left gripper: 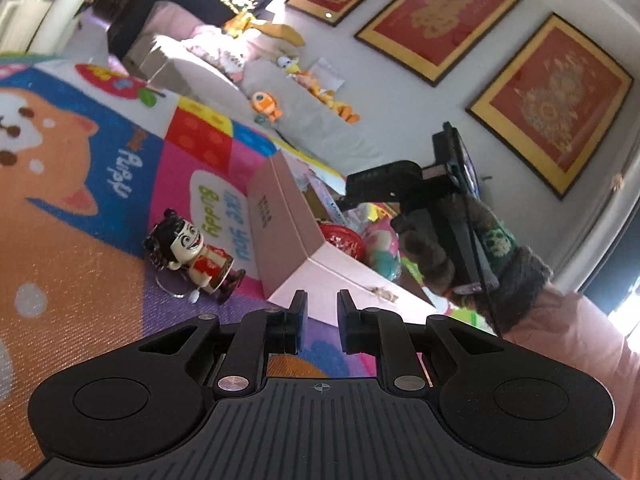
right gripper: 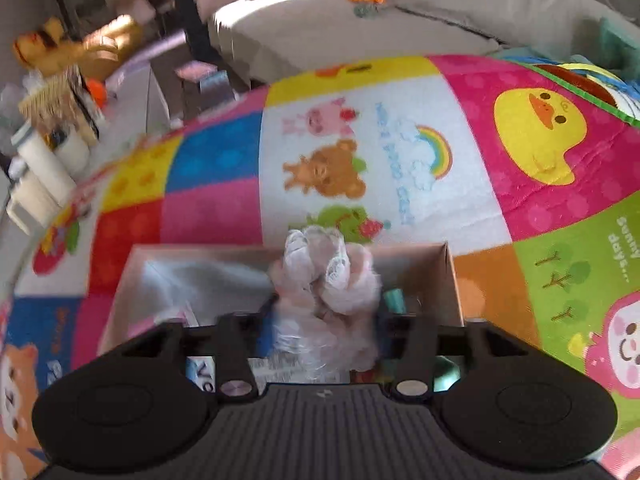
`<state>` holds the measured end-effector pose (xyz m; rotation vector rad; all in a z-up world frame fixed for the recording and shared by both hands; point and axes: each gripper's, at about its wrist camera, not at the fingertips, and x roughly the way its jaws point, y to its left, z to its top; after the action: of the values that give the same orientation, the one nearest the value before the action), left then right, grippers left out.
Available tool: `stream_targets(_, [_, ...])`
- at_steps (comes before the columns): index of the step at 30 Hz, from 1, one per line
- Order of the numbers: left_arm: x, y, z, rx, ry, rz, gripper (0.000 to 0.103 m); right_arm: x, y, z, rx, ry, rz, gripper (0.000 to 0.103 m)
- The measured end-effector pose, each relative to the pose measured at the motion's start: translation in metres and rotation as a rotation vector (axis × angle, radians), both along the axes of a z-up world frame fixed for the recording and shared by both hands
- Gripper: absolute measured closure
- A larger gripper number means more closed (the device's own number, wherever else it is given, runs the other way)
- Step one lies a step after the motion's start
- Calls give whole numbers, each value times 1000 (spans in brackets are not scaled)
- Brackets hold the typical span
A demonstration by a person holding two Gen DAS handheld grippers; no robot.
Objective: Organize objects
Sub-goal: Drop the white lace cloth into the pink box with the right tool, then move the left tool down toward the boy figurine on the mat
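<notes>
In the left wrist view my left gripper (left gripper: 322, 308) is empty, its fingers a small gap apart, held low over the play mat. A pink box (left gripper: 288, 240) stands just ahead of it, with toys inside (left gripper: 380, 248). A cartoon figurine with black hair and red clothes (left gripper: 192, 252) lies on the mat to the left of the box. The other gripper (left gripper: 424, 200) hangs over the box. In the right wrist view my right gripper (right gripper: 324, 320) is shut on a crumpled clear plastic bag (right gripper: 326, 280), held over the open box (right gripper: 448, 276).
A colourful cartoon play mat (right gripper: 360, 160) covers the floor. A beige sofa (left gripper: 312, 120) with plush toys (left gripper: 266, 104) runs along the back wall. Shelves with clutter (right gripper: 52, 120) stand at the left in the right wrist view.
</notes>
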<state>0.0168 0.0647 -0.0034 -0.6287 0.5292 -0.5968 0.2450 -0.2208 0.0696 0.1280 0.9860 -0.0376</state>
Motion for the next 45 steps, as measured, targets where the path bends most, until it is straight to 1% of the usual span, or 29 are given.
stream_targets(2, [1, 0, 0, -14, 8, -8, 86, -8, -5, 12, 31, -18, 7, 47])
stream_targets(4, [-1, -1, 1, -24, 3, -17, 86, -20, -12, 34, 77, -93, 12, 43])
stream_targets(6, [-3, -2, 2, -20, -9, -20, 86, -24, -11, 48, 66, -155, 25, 43])
stream_targets(7, [-3, -3, 2, -16, -11, -21, 86, -25, -8, 51, 47, -176, 43, 48])
stream_targets(8, [-3, -4, 1, -12, -10, -21, 86, -25, -5, 50, 36, -186, 55, 58])
stream_targets(9, [-3, -4, 1, -8, -9, -19, 86, -23, -3, 46, 42, -175, 57, 64])
stream_targets(10, [-2, -4, 0, -4, -6, -15, 86, -19, -3, 37, 57, -143, 53, 70])
stream_targets(11, [-2, -4, -1, -4, -2, -11, 86, -14, -3, 27, 65, -108, 40, 70])
stream_targets(13, [-1, -2, -3, -10, 4, -6, 86, -7, -3, 5, 45, -36, 15, 71])
stream_targets(14, [-1, -1, -3, -12, 4, -3, 86, -8, -3, 0, 18, -33, 7, 71])
stream_targets(16, [-1, -1, -3, -12, 5, -2, 86, -22, -5, 9, -4, -65, 17, 71])
stream_targets(18, [-2, -1, -4, -11, 7, -4, 86, -45, -8, 27, 14, -123, 41, 71])
stream_targets(19, [-2, -1, -4, -10, 7, -3, 86, -61, -9, 40, 31, -155, 73, 69])
stream_targets(21, [-2, -1, -3, -8, 5, -1, 86, -91, -8, 55, 54, -189, 143, 64])
stream_targets(23, [-2, -2, -3, -3, 7, 3, 86, -110, 0, 61, 79, -189, 217, 62])
stream_targets(25, [-3, -3, -3, 7, 4, 9, 86, -125, 12, 54, 95, -161, 293, 62])
stream_targets(27, [-5, -4, -2, 19, -7, 13, 86, -129, 24, 45, 63, -134, 338, 62])
stream_targets(28, [-6, -5, -1, 26, -13, 15, 86, -131, 30, 39, 6, -136, 346, 63])
stream_targets(29, [-7, -5, -1, 33, -20, 16, 86, -132, 34, 34, -58, -143, 348, 66])
stream_targets(30, [-8, -6, 0, 38, -24, 16, 86, -131, 34, 31, -83, -145, 349, 66])
stream_targets(33, [-7, -6, 0, 42, -23, 18, 86, -122, 17, 27, -81, -128, 277, 67])
stream_targets(37, [-7, -5, -1, 36, -23, 23, 86, -127, -1, 27, 12, -125, 267, 66])
stream_targets(39, [-8, -6, -1, 43, -26, 24, 86, -136, -9, 34, 68, -147, 252, 65])
stream_targets(40, [-8, -6, -1, 46, -27, 24, 86, -142, -15, 40, 99, -172, 240, 62])
stream_targets(41, [-8, -7, -1, 48, -29, 23, 86, -151, -20, 46, 127, -205, 229, 54])
stream_targets(42, [-8, -7, 0, 49, -33, 24, 86, -160, -23, 51, 135, -238, 219, 50])
stream_targets(43, [-9, -7, 0, 53, -38, 27, 86, -172, -26, 56, 121, -280, 208, 42])
stream_targets(44, [-10, -7, 1, 58, -44, 30, 86, -182, -27, 59, 97, -310, 204, 36])
stream_targets(45, [-11, -8, 2, 66, -51, 36, 86, -193, -27, 59, 68, -338, 205, 34])
